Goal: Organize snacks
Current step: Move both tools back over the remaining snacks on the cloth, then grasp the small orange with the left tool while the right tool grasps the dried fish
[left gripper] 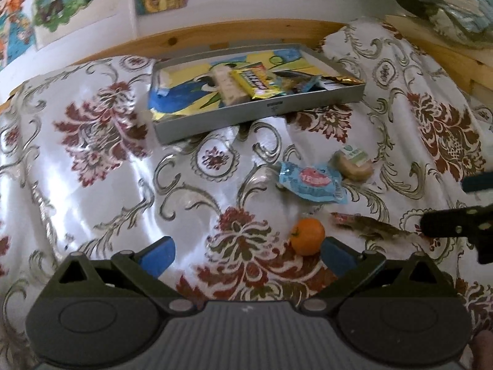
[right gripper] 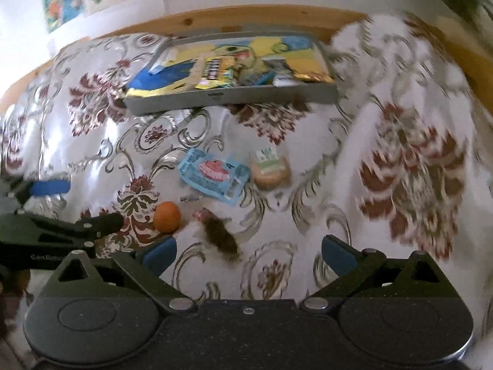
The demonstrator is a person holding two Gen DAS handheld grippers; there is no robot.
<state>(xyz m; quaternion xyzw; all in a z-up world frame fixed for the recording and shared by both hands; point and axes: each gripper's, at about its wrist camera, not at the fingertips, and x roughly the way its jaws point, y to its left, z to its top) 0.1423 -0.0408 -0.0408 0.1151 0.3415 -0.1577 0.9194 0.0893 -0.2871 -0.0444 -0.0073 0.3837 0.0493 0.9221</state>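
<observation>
The right gripper (right gripper: pixel 248 254) fills the bottom of the frame, its blue-padded fingers (right gripper: pixel 160 256) spread wide apart with nothing between them, over a floral bedspread (right gripper: pixel 400 166). Just above the lower-left pad lies an orange (right gripper: pixel 166 216), and beside it, toward the centre, a dark blurred snack wrapper (right gripper: pixel 220 234). Higher, near mid-frame, a light blue packet (right gripper: pixel 214 174) lies just beside a round wrapped cake (right gripper: pixel 270 169). In the upper middle sits a grey tray (right gripper: pixel 234 97) holding a yellow snack bag (right gripper: pixel 215 72) and other packets. At the left edge the left gripper (right gripper: pixel 58 206) reaches in, its fingers parted.
</observation>
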